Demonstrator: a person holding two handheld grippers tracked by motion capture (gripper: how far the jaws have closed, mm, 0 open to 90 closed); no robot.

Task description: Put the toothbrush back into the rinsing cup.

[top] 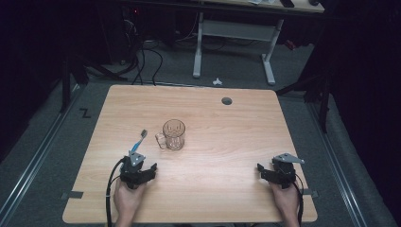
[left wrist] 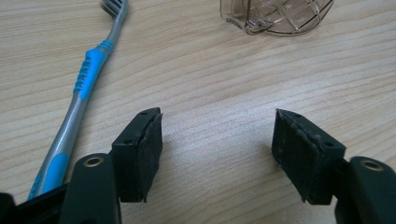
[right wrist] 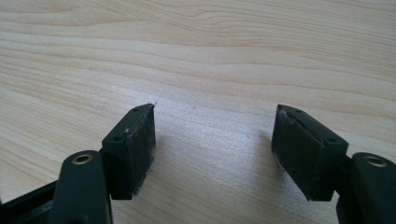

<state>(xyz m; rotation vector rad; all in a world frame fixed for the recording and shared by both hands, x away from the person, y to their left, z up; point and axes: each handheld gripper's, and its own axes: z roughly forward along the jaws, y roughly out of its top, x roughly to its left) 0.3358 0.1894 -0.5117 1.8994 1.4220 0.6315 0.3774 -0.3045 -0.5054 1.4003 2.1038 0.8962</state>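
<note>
Wooden table (top: pixel 227 142): the toothbrush (left wrist: pixel 81 98) lies just ahead-left of the left gripper (left wrist: pixel 217 140), long axis running away from it toward the cup (left wrist: pixel 278 16). Both jaws spread, empty; the right gripper (right wrist: pixel 215 140) sits well apart.

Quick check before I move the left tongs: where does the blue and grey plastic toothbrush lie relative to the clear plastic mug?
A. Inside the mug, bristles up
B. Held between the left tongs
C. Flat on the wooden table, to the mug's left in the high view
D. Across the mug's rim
C: the blue and grey plastic toothbrush lies flat on the wooden table, left of the clear plastic mug, and the open left tongs hold nothing.
</note>
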